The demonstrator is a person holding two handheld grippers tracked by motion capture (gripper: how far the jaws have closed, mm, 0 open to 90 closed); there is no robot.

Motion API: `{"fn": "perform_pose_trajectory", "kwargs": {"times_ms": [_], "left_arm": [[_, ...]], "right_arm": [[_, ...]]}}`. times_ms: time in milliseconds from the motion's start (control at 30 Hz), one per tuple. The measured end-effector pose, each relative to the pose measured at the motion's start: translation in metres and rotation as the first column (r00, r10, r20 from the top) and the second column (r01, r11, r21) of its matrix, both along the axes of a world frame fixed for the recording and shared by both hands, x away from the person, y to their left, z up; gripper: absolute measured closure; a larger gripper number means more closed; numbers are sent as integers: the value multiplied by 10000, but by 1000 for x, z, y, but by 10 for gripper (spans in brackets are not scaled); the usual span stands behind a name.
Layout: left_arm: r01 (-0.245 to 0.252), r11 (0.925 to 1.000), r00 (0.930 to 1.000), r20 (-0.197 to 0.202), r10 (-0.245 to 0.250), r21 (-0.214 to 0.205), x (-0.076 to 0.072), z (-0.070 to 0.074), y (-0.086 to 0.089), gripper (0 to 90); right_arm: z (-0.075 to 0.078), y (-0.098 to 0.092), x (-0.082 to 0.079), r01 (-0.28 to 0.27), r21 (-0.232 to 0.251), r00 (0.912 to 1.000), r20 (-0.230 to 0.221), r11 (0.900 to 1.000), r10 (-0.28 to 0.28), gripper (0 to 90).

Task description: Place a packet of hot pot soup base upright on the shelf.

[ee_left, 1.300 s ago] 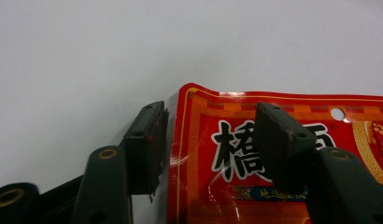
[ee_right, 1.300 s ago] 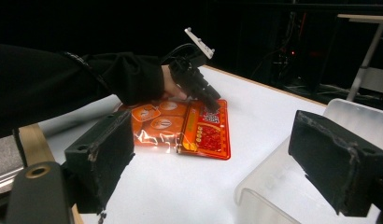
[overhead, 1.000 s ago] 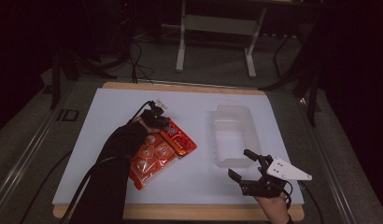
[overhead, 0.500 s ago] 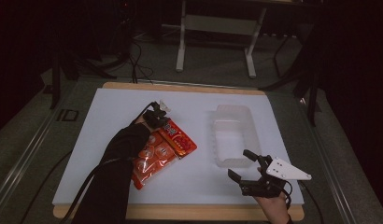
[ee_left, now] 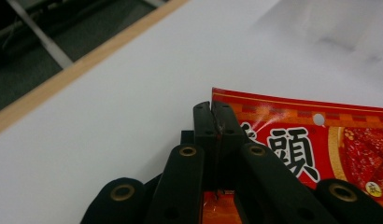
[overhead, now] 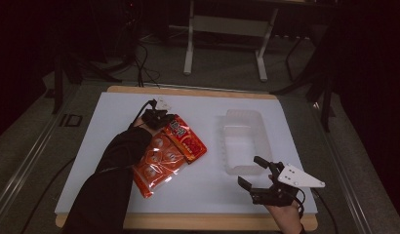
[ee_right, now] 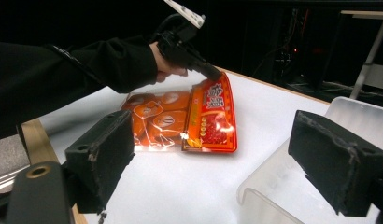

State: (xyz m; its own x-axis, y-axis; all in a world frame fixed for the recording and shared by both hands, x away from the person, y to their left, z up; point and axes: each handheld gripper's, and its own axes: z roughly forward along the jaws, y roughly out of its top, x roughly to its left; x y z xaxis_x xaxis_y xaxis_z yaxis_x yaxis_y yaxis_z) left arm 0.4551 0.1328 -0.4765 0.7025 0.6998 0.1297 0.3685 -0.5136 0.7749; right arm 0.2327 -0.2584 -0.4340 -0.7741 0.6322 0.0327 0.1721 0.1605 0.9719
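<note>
The left gripper [overhead: 161, 118] is clamped tight on the far corner of the red snack packet [overhead: 187, 140], which overlaps an orange packet [overhead: 156, 163] left of the clear tray [overhead: 247, 142]. The right gripper [overhead: 260, 174] hangs wide open and empty over the desk [overhead: 203, 195], near the tray's near end.

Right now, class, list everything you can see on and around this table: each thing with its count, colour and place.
Glossy red snack packet: one, red with gold print, centre-left of the table, top edge pinched by the left gripper.
Orange snack packet: one, orange, lying partly under the red one.
Clear plastic tray: one, see-through, right of centre.
White table top: one, white, wooden rim.
Metal stand legs: grey, on the floor beyond the table.
Left gripper: black, shut on the red packet.
Right gripper: black, open, near edge.
</note>
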Motion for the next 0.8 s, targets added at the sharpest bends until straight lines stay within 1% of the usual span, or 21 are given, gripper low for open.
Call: {"fn": "perform_pose_trajectory", "kwargs": {"times_ms": [33,67,100,167,200,267,300,367,400,467,500,567,633,667,767,800], "left_arm": [[-1,10000,10000,47,1,-64,-2,3,1,900],[29,9999,9998,177,-27,-100,-5,6,2,900],[64,9998,9998,184,-61,-186,-6,9,3,900],[89,9997,9993,358,-82,-214,-10,16,6,900],[109,9995,9994,345,-99,-290,-11,18,7,900],[136,9996,9985,530,-122,-254,-16,25,9,900],[180,9992,9987,491,-163,-356,-17,29,12,900],[180,9991,9979,632,-156,-387,-22,35,15,900],[180,9989,9979,633,-151,-443,-24,38,17,900],[202,9988,9966,809,-166,-448,-29,44,20,900],[204,9983,9965,820,-158,-545,-32,48,22,900],[280,9979,9952,953,-225,-577,-37,54,26,900],[247,9975,9945,1030,-178,-659,-41,59,28,900],[305,9971,9939,1083,-229,-695,-43,63,31,900],[314,9962,9927,1187,-216,-812,-49,71,36,900],[269,9948,9928,1192,-151,-981,-52,73,38,900]], "right_arm": [[0,0,0,16,4,10000,-9,10000,-16,145],[0,-1,0,-3,-2,10000,-1,10000,3,148],[1,-1,0,-14,25,10000,-31,10000,15,155],[1,-1,0,2,57,10000,-26,10000,-2,157],[2,-1,0,-47,65,10000,-16,10000,48,172],[2,-1,0,-68,68,10000,-17,10000,68,179],[2,-1,0,-67,72,10000,-28,10000,68,179],[3,-1,0,-33,70,10000,6,10000,33,179],[4,-1,-1,-27,99,10000,30,9999,27,179],[6,-2,-1,-57,159,10000,42,9999,57,180],[7,-1,-1,-3,136,10000,48,9999,3,180],[8,-1,0,-167,181,9999,-31,9997,167,188],[9,0,0,-181,131,9998,-76,9997,182,208],[9,1,0,-282,115,9996,-62,9995,282,220],[12,4,0,-342,-2,9994,-50,9994,342,221],[12,5,0,-328,-17,9994,-61,9995,328,221]]}}
